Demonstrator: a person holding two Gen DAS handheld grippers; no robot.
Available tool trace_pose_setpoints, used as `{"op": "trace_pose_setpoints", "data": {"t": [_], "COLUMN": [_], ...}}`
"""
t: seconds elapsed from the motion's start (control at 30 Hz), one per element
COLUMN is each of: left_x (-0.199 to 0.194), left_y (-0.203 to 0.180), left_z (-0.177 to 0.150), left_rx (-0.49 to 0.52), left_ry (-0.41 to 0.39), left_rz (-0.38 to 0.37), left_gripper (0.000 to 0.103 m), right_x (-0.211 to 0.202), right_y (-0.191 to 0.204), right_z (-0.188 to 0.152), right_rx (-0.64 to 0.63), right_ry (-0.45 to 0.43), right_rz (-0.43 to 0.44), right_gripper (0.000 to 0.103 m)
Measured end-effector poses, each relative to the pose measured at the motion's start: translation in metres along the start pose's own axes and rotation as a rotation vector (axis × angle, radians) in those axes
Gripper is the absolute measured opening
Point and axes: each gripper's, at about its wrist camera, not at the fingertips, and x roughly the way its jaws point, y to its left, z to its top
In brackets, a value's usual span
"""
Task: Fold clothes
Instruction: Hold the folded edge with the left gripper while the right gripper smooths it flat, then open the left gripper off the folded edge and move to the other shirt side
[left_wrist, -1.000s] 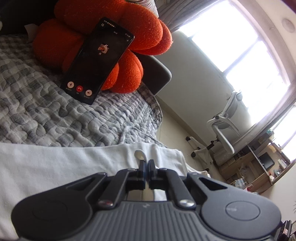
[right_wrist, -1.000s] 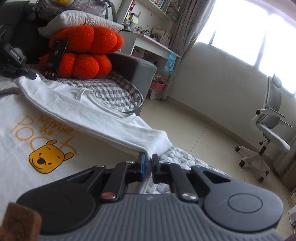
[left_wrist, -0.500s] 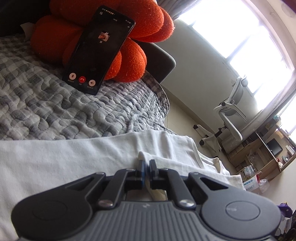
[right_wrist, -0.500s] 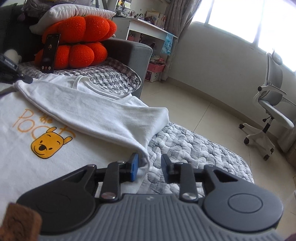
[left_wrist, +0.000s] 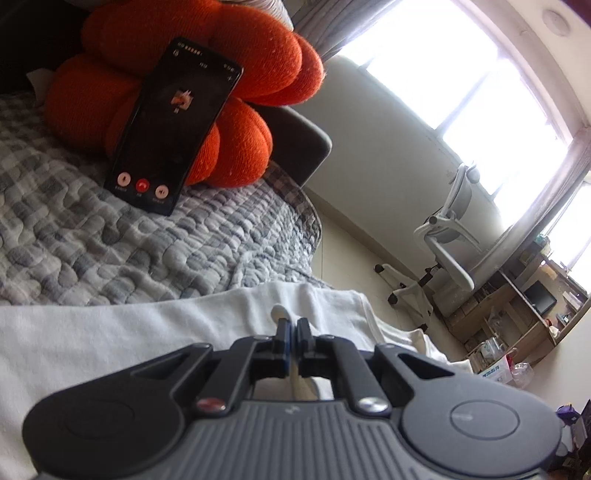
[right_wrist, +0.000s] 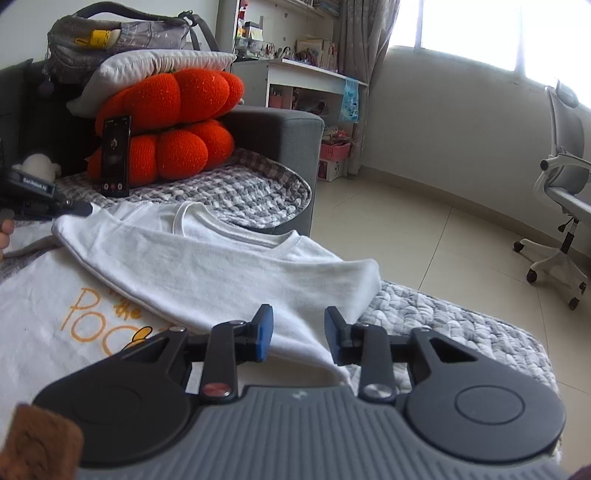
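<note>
Daylight floods from the window (left_wrist: 461, 85) at my upper right, blown out to white glare; fisheye bending curves the frame edges, corners go dark, and shadows stay soft

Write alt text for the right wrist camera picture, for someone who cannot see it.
The right gripper hovers with open jaws over a white T-shirt, one side folded across its orange cartoon-bear print, on a grey checked quilt. Behind, a phone leans on orange cushions; an office chair stands by the window.
</note>
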Motion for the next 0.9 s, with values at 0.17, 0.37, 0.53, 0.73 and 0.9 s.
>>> {"op": "trace_pose_setpoints", "data": {"t": [0.17, 0.37, 0.53, 0.73, 0.9], "left_x": [0.015, -0.007, -0.039, -0.083, -0.127], "left_y": [0.005, 0.001, -0.002, 0.003, 0.017], "left_z": [-0.002, -0.004, -0.006, -0.019, -0.033], "left_rx": [0.034, 0.051, 0.068, 0.059, -0.005], "left_ry": [0.067, 0.017, 0.003, 0.016, 0.015], "left_rz": [0.082, 0.129, 0.181, 0.314, 0.43], "left_gripper": [0.005, 0.034, 0.042, 0.047, 0.056], "right_x": [0.008, -0.002, -0.011, -0.016, -0.022], "right_y": [0.003, 0.005, 0.005, 0.011, 0.019], "right_z": [-0.012, -0.005, -0.002, 0.003, 0.011], "right_rx": [0.0, -0.014, 0.017, 0.047, 0.052], "right_ry": [0.037, 0.033, 0.017, 0.013, 0.007], "right_rz": [-0.007, -0.017, 0.006, 0.024, 0.043], "right_gripper": [0.032, 0.032, 0.035, 0.038, 0.044]}}
